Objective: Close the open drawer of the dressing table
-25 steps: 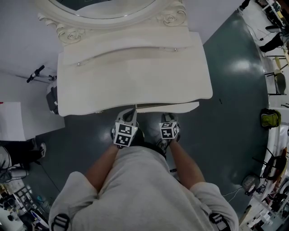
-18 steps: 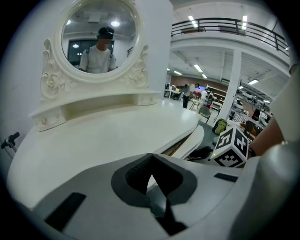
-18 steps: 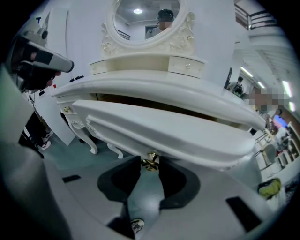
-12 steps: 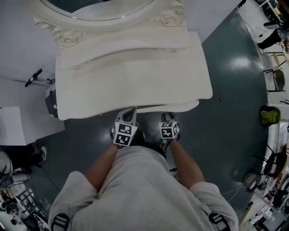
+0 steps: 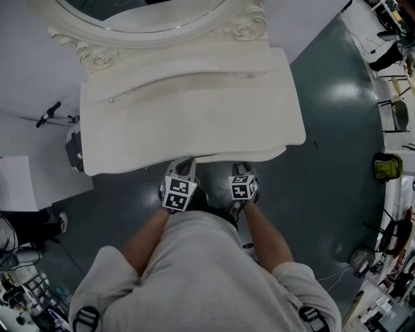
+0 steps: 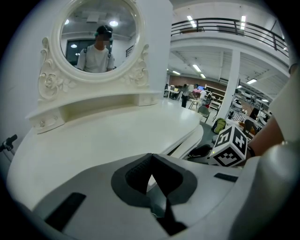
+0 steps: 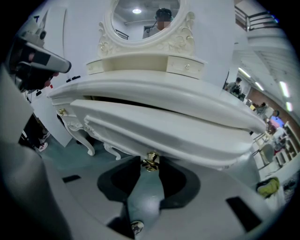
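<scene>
Drawer (image 7: pixel 164 136): slightly out of the dressing table (image 5: pixel 194 117).
Right gripper (image 7: pixel 150 165): jaws partly apart, clamped on the gold knob (image 7: pixel 150 161).
Left gripper (image 6: pixel 150 157): at table's front edge, jaws together, empty.

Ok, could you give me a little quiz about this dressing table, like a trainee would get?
1. True or false: the drawer of the dressing table is fully shut.
2. What stands between the right tongs? A) a brass knob B) a hairbrush C) nothing
3. Fill in: at its back, the dressing table carries an oval ____.

Key: 1 false, a dark gap shows above the drawer front. 2 A. 3 mirror.
</scene>
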Demonstrator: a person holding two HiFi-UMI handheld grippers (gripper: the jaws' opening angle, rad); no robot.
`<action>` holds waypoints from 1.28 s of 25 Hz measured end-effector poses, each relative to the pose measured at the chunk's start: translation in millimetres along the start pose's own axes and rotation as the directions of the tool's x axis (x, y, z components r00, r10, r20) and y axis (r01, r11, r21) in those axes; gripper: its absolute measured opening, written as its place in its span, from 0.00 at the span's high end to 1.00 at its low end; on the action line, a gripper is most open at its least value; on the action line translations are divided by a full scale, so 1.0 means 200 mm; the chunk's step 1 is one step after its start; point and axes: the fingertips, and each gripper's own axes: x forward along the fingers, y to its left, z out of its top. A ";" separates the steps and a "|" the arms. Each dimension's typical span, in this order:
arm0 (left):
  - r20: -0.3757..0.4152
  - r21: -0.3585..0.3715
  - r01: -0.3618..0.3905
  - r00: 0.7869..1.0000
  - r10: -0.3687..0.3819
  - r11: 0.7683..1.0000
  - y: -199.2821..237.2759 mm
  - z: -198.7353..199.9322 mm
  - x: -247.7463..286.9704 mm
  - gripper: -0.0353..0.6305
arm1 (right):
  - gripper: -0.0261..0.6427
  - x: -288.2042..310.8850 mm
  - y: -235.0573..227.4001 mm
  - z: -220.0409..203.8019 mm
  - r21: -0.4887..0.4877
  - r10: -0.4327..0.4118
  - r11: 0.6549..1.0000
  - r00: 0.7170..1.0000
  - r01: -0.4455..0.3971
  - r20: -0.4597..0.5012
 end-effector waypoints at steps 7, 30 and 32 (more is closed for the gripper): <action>0.009 0.006 -0.001 1.000 0.001 1.000 0.04 0.03 0.01 0.94 | 0.76 0.02 0.00 0.02 0.006 -0.005 1.000 1.000 0.005 -0.007; 0.004 -0.008 0.001 1.000 -0.001 1.000 0.13 0.09 0.07 0.94 | 0.76 0.09 -0.04 0.14 0.012 -0.007 1.000 1.000 0.007 -0.020; 0.004 -0.009 0.005 1.000 -0.005 1.000 0.14 0.09 0.07 0.94 | 0.76 0.10 -0.04 0.14 0.012 -0.009 1.000 1.000 0.009 -0.023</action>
